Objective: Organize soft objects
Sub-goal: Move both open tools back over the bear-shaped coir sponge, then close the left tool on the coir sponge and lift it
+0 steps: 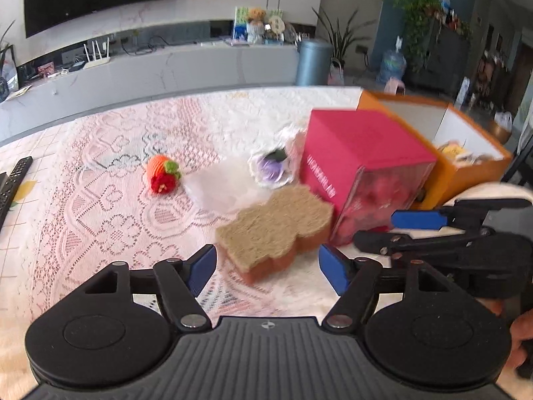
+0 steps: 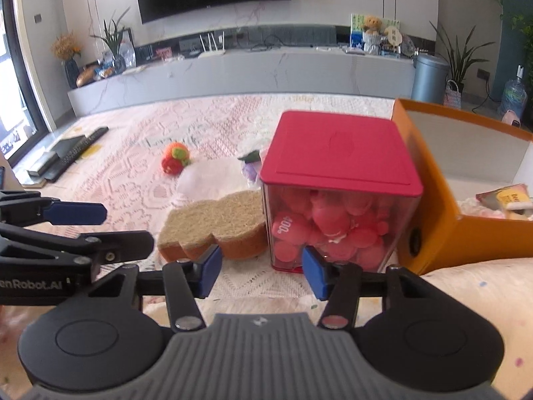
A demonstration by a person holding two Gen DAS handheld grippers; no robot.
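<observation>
A tan, bear-shaped sponge (image 1: 276,230) lies on the lace tablecloth just ahead of my open, empty left gripper (image 1: 266,266); it also shows in the right wrist view (image 2: 216,226). An orange and red crochet toy (image 1: 164,174) (image 2: 175,159) lies farther back. A purple crochet flower in white wrap (image 1: 271,168) (image 2: 250,166) sits by a red-lidded clear box of pink balls (image 1: 359,170) (image 2: 336,180). My right gripper (image 2: 261,271) is open and empty, in front of that box. An open orange box (image 1: 466,153) (image 2: 466,200) stands to the right.
A clear plastic sheet (image 1: 216,186) lies between the toy and the flower. Remote controls (image 1: 13,183) (image 2: 80,146) lie at the table's left edge. The right gripper's fingers (image 1: 419,218) show at right in the left view. A TV cabinet runs behind the table.
</observation>
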